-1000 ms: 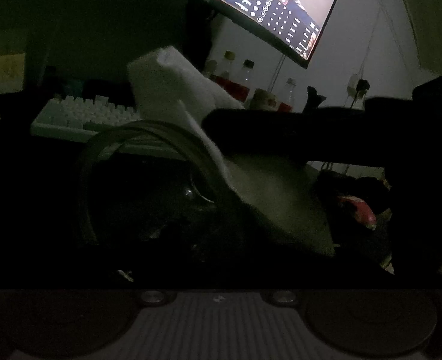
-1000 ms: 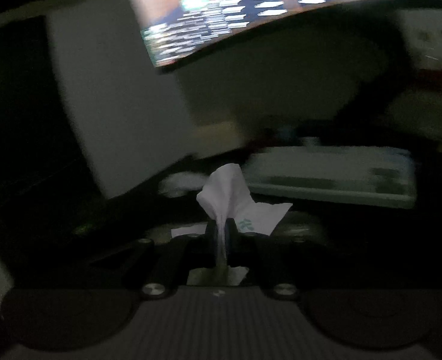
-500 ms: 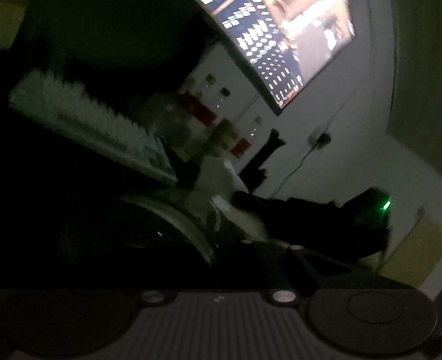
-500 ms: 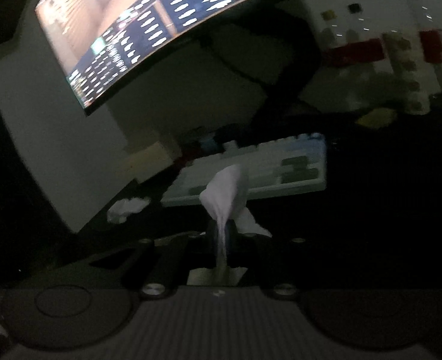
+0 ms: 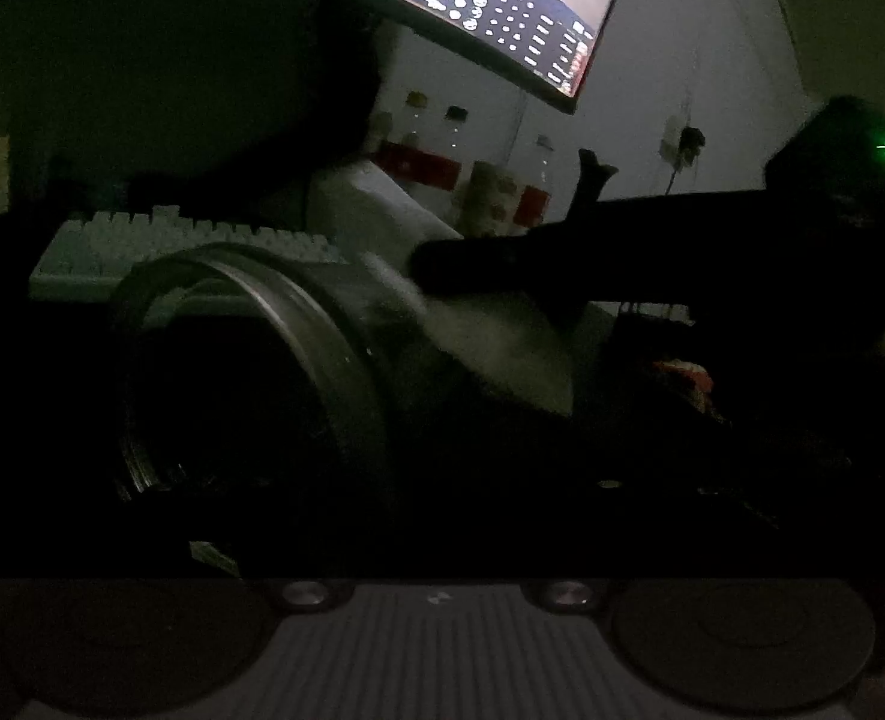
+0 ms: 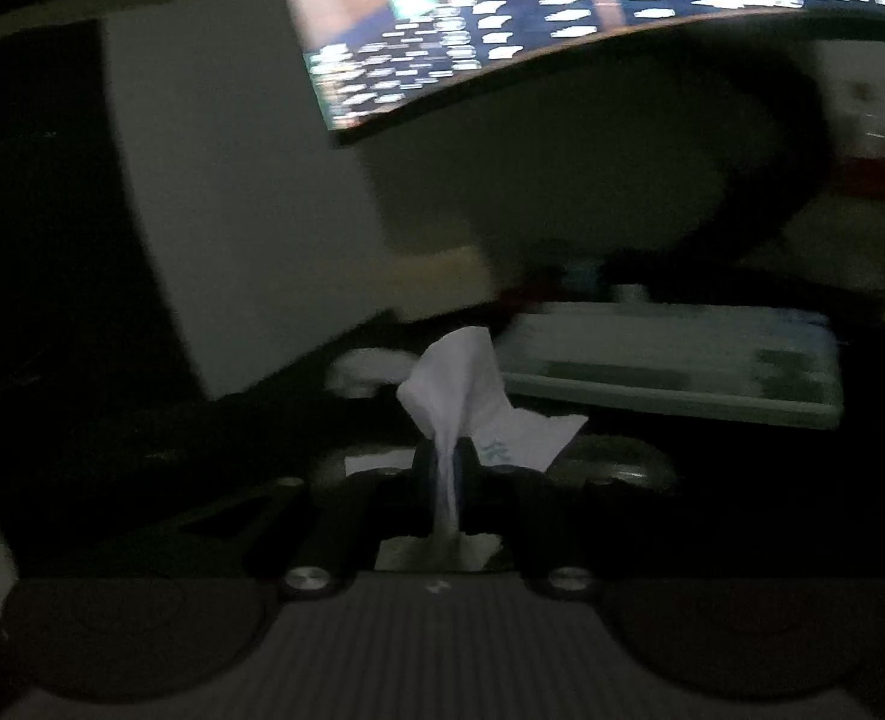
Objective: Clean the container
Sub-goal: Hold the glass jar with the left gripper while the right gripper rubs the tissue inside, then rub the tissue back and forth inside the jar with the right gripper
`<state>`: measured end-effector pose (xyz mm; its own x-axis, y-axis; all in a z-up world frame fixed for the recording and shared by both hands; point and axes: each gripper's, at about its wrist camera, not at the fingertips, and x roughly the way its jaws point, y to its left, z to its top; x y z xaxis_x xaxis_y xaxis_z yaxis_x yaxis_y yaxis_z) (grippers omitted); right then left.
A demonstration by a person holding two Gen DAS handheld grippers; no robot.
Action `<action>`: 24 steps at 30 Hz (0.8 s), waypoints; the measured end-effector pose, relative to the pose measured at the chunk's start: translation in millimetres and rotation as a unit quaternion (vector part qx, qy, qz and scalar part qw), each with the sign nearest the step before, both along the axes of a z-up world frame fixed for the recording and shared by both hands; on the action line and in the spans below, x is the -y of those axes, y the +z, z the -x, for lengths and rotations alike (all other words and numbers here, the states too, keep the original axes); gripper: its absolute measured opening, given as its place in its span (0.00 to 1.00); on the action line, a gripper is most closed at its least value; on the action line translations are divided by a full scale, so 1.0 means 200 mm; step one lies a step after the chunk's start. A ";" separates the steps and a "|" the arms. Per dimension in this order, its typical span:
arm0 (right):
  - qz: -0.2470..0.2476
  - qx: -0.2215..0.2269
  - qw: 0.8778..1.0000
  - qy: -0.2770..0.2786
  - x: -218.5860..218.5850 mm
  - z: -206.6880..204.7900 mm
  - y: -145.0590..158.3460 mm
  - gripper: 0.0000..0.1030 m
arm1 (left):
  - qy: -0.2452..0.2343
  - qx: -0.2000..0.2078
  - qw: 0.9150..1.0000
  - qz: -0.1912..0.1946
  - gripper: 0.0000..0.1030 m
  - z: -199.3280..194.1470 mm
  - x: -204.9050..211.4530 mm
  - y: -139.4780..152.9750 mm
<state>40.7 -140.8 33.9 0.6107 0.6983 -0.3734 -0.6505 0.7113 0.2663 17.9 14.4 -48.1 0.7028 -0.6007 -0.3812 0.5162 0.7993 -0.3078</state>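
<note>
Tissue (image 6: 463,384) pinched in right gripper (image 6: 448,468) above the container (image 5: 250,360).

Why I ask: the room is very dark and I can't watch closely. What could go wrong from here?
1. The left gripper is opening its fingers, which darkness hides, with the container right ahead; it may slip or roll.
2. The right gripper pinches only a thin twist of tissue; wiping could tear it or pull it free.
3. The keyboard and bottles stand behind; a swing might hit them.
</note>
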 end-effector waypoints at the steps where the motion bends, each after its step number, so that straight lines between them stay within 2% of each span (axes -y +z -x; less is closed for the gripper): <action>1: 0.000 0.004 1.000 0.007 -0.02 0.01 0.00 0.08 | -0.001 -0.002 1.000 0.004 0.65 0.00 0.00 0.00; 4: -0.001 0.003 1.000 -0.013 0.00 -0.03 -0.01 0.07 | -0.003 -0.005 1.000 0.012 0.65 0.00 -0.01 -0.01; 7: -0.007 -0.022 0.995 -0.093 0.14 -0.15 -0.04 0.07 | -0.003 -0.006 1.000 0.011 0.64 0.00 -0.01 -0.01; 9: -0.012 -0.046 0.990 -0.135 0.23 -0.22 -0.05 0.06 | 0.008 -0.006 1.000 0.007 0.60 0.01 -0.02 -0.01; 11: -0.021 -0.053 0.990 -0.127 0.24 -0.21 -0.05 0.06 | 0.028 0.001 1.000 -0.003 0.54 0.01 -0.02 -0.01; 13: -0.017 -0.040 0.994 -0.101 0.19 -0.16 -0.03 0.06 | 0.029 -0.003 1.000 0.005 0.51 0.00 -0.03 -0.01; 15: -0.020 -0.031 0.998 -0.043 0.12 -0.10 -0.01 0.06 | 0.025 -0.006 1.000 0.005 0.44 0.00 -0.03 -0.01; 17: -0.024 -0.024 0.999 0.015 0.05 -0.04 0.00 0.06 | 0.015 -0.010 1.000 0.012 0.31 -0.01 -0.02 -0.02; 18: -0.019 -0.017 0.999 0.024 0.04 -0.02 0.00 0.06 | 0.009 -0.013 1.000 0.018 0.27 -0.01 -0.01 -0.02; 20: -0.018 -0.017 1.000 0.018 0.06 -0.04 0.00 0.06 | -0.004 -0.014 0.999 0.030 0.19 -0.02 -0.01 -0.03; 22: -0.024 -0.032 0.999 -0.021 0.14 -0.09 -0.02 0.06 | -0.013 -0.012 0.999 0.041 0.14 -0.02 0.00 -0.03; 24: -0.020 -0.046 0.996 -0.074 0.25 -0.15 -0.03 0.06 | -0.025 -0.020 0.997 0.073 0.11 -0.03 -0.03 -0.02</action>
